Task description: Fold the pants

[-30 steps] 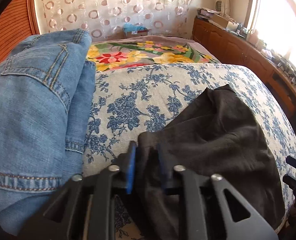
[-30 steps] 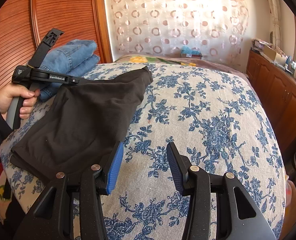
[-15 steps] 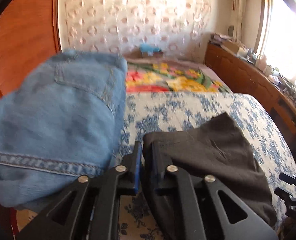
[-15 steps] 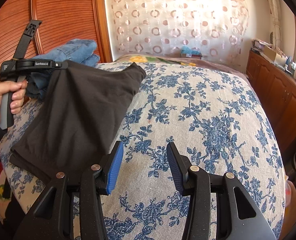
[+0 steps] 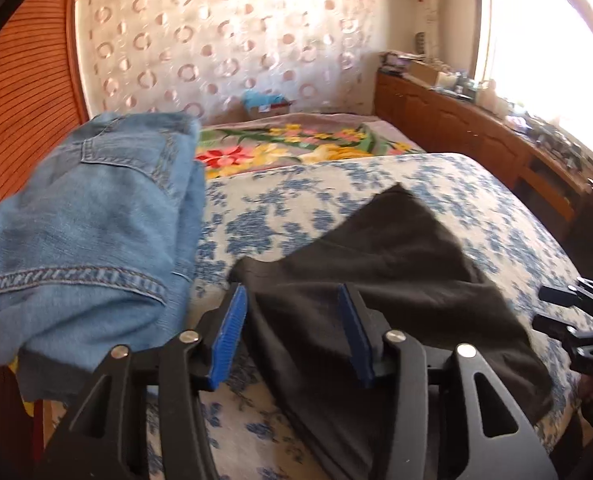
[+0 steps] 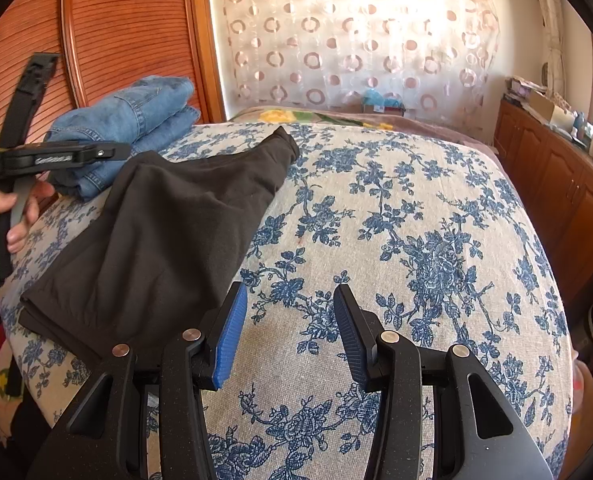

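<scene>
On the floral bedspread the black pants lie folded; left gripper, jaws just opened, releases them; right gripper waits unclenched, empty.

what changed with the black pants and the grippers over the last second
The left gripper was clamped on the black pants; its jaws have just opened and let go, so the cloth lies flat on the floral bedspread. The right gripper stayed open and empty, and the folded jeans stayed put.
</scene>
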`<state>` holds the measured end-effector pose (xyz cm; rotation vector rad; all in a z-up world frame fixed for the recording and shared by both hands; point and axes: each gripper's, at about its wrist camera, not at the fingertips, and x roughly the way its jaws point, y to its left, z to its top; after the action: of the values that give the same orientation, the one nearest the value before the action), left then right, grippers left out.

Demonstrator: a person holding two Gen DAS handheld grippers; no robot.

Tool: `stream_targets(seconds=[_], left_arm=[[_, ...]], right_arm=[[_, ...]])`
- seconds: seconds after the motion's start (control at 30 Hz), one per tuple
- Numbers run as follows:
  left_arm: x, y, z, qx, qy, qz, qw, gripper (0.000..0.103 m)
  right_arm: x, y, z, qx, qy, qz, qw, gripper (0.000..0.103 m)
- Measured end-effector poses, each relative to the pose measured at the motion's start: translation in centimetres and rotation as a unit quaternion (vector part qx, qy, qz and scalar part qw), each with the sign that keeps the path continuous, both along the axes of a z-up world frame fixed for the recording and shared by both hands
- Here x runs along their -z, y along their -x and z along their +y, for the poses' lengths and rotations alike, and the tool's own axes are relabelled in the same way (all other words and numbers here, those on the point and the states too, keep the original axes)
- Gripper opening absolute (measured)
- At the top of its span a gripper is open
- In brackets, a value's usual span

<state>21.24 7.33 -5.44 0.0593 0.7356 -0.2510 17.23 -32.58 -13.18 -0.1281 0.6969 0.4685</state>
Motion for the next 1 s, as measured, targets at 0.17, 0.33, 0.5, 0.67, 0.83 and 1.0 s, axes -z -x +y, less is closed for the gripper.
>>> stream_targets(seconds=[0.17,0.33,0.5,0.67,0.83,1.0], left_arm=[[-0.1,2.0,-1.1,0.025,0.010,0.000,0.9996,0.064],[0.0,4.2,-2.1,0.027,-0.002,-0.008,0.9996,0.064],[0.4,6.1,-2.4,0.027,0.005,-0.005,0.9996,0.064],[1.3,8.2,-3.1,0.032,-0.015,-0.001,0.9994,0.064],[1.9,9.8,-3.1,0.037,-0.011,0.008,0.9992,0.064],[2.3,11.2,-2.8,0.035,-0.010,0.012,0.9992,0.064]], right_arm=[[0.1,0.0,0.0,0.000,0.001,0.001,1.000,0.045],[0.1,0.0,0.0,0.000,0.001,0.002,1.000,0.045],[0.0,-0.1,0.0,0.001,0.001,0.002,1.000,0.045],[0.0,0.1,-0.1,0.001,-0.003,0.000,1.000,0.045],[-0.6,1.1,0.1,-0.007,0.004,-0.008,1.000,0.045],[-0.8,3.5,0.3,-0.025,0.001,-0.004,1.000,0.045]])
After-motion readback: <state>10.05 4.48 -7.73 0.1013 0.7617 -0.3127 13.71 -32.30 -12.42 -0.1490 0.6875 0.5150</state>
